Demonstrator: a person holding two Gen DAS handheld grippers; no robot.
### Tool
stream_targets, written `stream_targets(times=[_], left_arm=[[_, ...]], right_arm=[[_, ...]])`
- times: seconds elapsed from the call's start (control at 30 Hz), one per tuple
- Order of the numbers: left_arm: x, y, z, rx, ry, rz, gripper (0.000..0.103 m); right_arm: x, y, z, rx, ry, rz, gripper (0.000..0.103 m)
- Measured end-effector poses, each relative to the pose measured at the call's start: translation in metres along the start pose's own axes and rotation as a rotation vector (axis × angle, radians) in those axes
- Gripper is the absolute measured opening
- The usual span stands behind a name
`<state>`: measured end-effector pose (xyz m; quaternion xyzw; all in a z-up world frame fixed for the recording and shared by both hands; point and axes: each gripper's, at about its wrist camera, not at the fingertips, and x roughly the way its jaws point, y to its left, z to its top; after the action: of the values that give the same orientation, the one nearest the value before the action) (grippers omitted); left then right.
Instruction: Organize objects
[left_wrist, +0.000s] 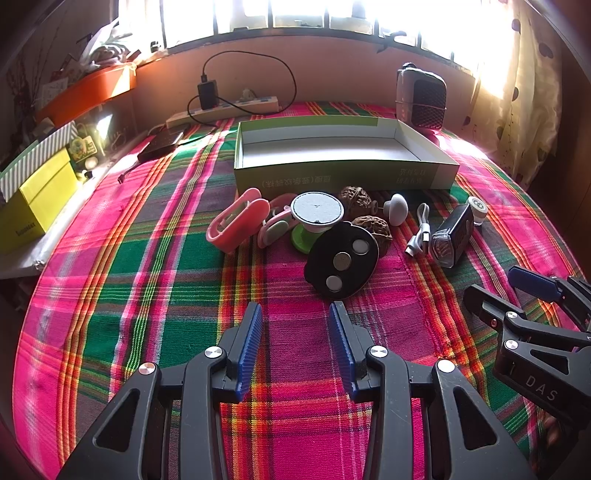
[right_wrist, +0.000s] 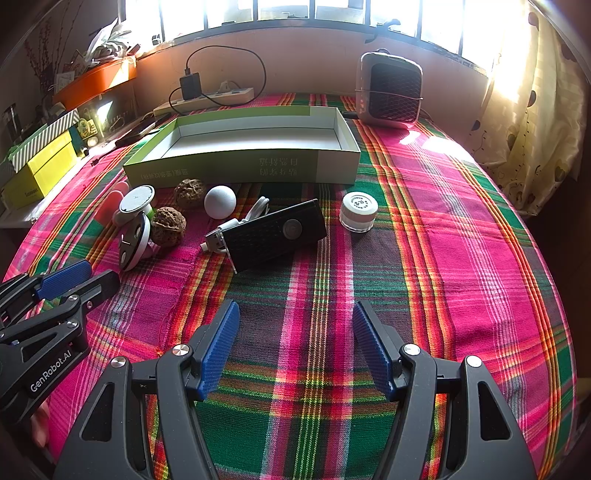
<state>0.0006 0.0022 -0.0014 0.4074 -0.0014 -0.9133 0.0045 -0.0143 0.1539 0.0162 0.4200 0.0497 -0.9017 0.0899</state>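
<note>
Left wrist view shows my left gripper (left_wrist: 295, 314) hanging over the plaid tablecloth (left_wrist: 147, 258) with its blue pads (left_wrist: 251, 343) spread apart and nothing between them. My right gripper (right_wrist: 295, 314) is likewise released, its jaws wide over bare cloth.

I take the green cardboard box (left_wrist: 343, 177) as my landmark; it lies open, and I see nothing inside. All the small things lie in a row just in front of its near wall. At the left end of that wall is a pink clip-shaped holder (left_wrist: 236, 221), then a white-topped disc on a green base (left_wrist: 316, 212), and a black oval piece with three round metal spots (left_wrist: 341, 260) leaning in front of it. Two wrinkled walnuts (right_wrist: 168, 223) sit near the middle, one touching the black oval. Beside them are a white mushroom-shaped piece (right_wrist: 220, 201), a white USB cable (left_wrist: 421, 230) and a black rectangular device (right_wrist: 275, 234). A small white jar (right_wrist: 359, 211) stands before the box's right corner. Behind the box stands a small heater (right_wrist: 389, 90).
</note>
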Motion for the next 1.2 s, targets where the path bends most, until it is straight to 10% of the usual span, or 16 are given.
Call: stream_targets(times=[0.7, 1.2], left_arm=[[0.006, 0.008, 0.016, 0.053, 0.049, -0.198, 0.037], [0.020, -0.001, 0.037, 0.115, 0.043, -0.196, 0.037]], right_arm=[[0.006, -0.014, 0.025, -0.085, 0.047, 0.126, 0.065], [0.018, 0.006, 0.035, -0.154, 0.047, 0.108, 0.065]])
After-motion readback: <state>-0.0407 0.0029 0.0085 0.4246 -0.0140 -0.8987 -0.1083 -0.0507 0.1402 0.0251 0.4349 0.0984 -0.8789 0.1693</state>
